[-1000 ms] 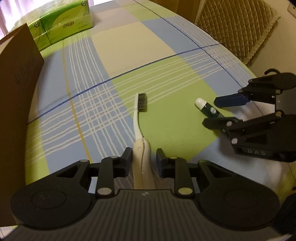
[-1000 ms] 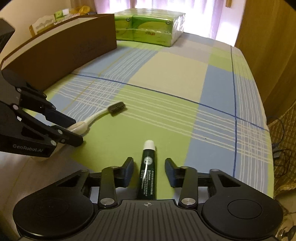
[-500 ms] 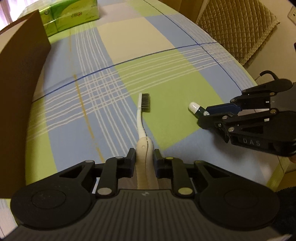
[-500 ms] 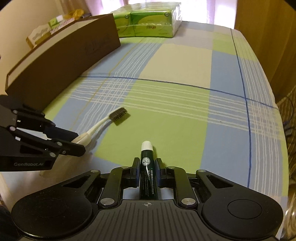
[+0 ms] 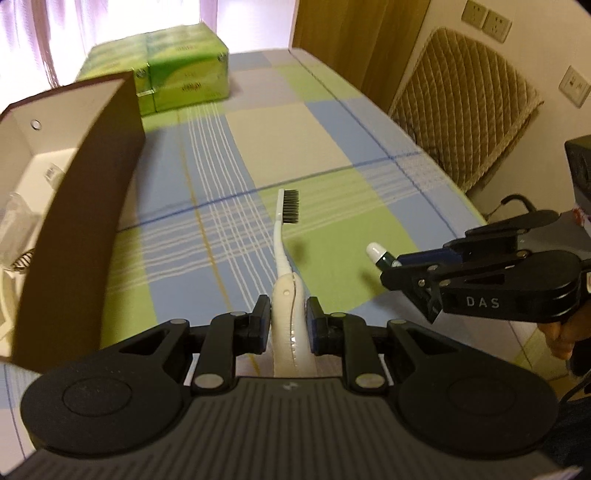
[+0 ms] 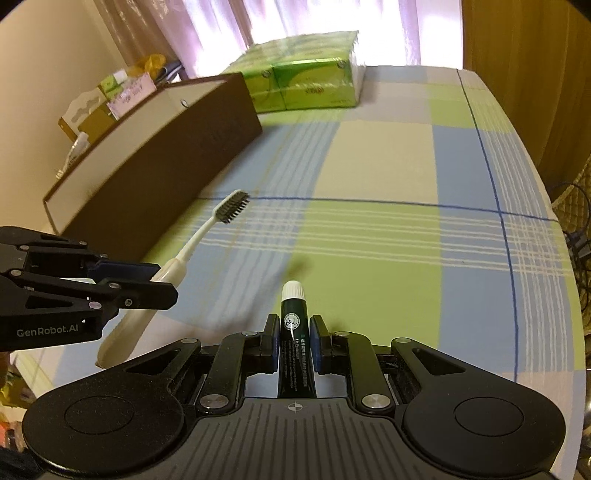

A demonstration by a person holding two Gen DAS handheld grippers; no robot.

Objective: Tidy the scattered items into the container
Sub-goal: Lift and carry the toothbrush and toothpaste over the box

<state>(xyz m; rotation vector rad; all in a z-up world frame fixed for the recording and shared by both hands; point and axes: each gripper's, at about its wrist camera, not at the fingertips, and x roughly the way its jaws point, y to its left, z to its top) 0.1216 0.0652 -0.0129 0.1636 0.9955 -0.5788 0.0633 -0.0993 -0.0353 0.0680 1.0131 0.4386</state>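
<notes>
The left gripper is clamping a toothbrush; the right gripper is clamping a tube, both raised above the table.

Warm dim room, blown-out window glare behind curtains, soft shadows, motion blur, fisheye-bent edges

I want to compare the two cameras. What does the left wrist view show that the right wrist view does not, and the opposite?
Only the left wrist view shows the quilted chair back, the wall sockets and the box's white inside. Only the right wrist view shows the clutter behind the brown box. Both show the toothbrush in the left gripper, the green tube in the right gripper, and the green tissue packs.
</notes>
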